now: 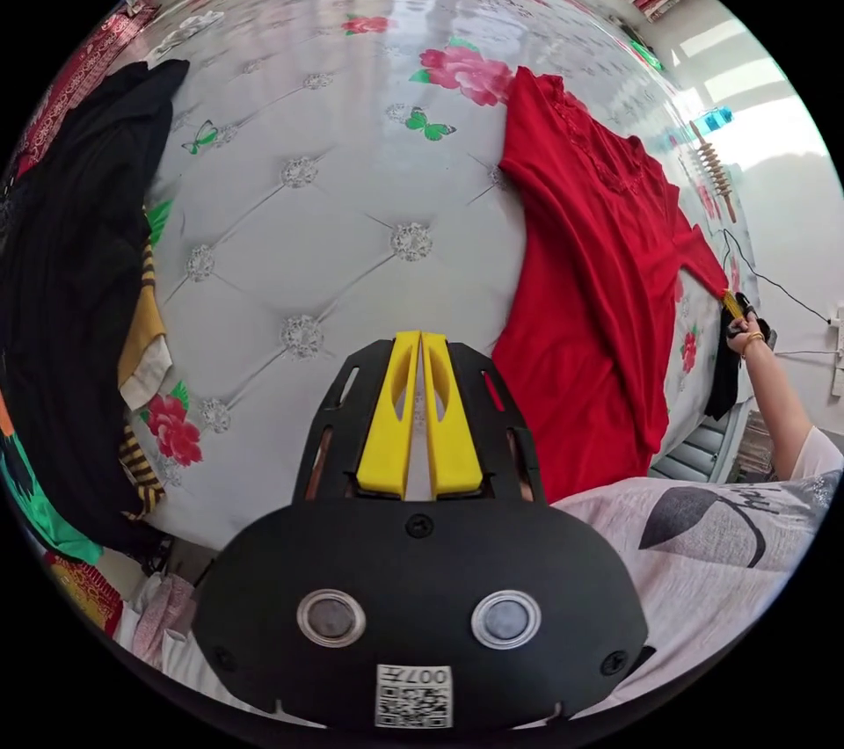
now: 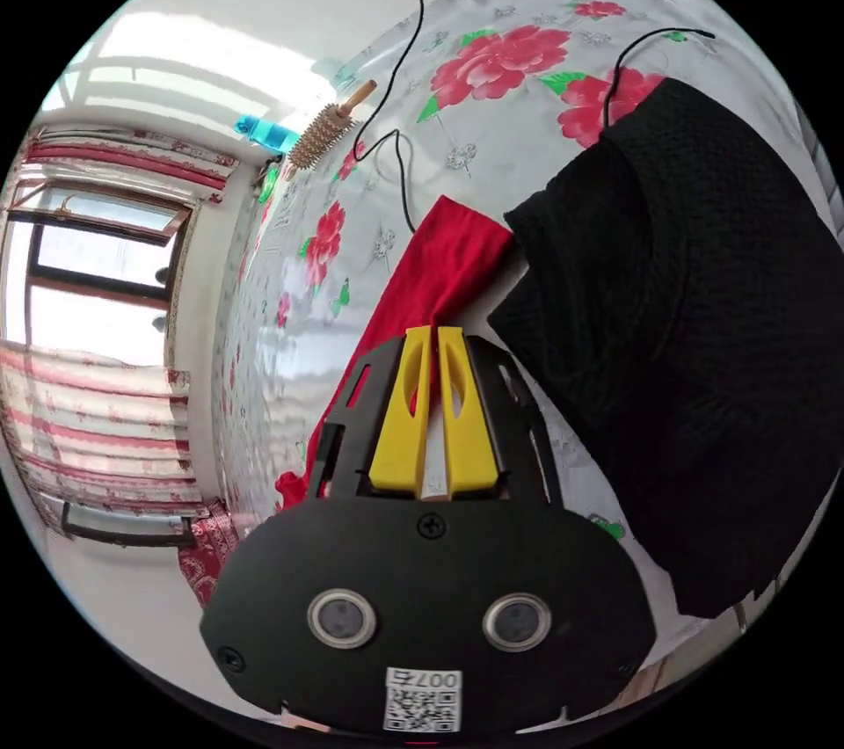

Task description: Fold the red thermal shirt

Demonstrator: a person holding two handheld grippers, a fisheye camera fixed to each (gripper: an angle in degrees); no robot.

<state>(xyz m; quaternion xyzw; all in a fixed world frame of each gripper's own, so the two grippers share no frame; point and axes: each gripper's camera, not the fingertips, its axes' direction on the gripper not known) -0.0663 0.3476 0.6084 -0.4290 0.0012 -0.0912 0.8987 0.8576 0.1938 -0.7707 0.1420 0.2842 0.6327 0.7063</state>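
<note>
In the left gripper view, a heap of black clothing (image 1: 70, 301) lies at the left over striped and yellow pieces, on a bed whose tufted cover (image 1: 352, 195) is printed with flowers. The left tool (image 1: 420, 343) hangs over bare cover in the middle, yellow jaws pressed together on nothing. To its right the red thermal shirt (image 1: 589, 283) lies spread flat, its long axis running away from the person, neckline at the far end. One sleeve reaches out to the right edge of the bed, where the right tool (image 1: 732, 305) meets its cuff.

In the right gripper view, that red sleeve (image 2: 440, 265) runs straight ahead from the right tool (image 2: 432, 338). The jaws stand nearly together and the cloth seems to pass between them, but I cannot tell whether they pinch it. A black knitted garment (image 2: 686, 327) lies just to the right.

The shirt lies right of the left tool, so the right hand is nearer for folding the sleeve inward.
</note>
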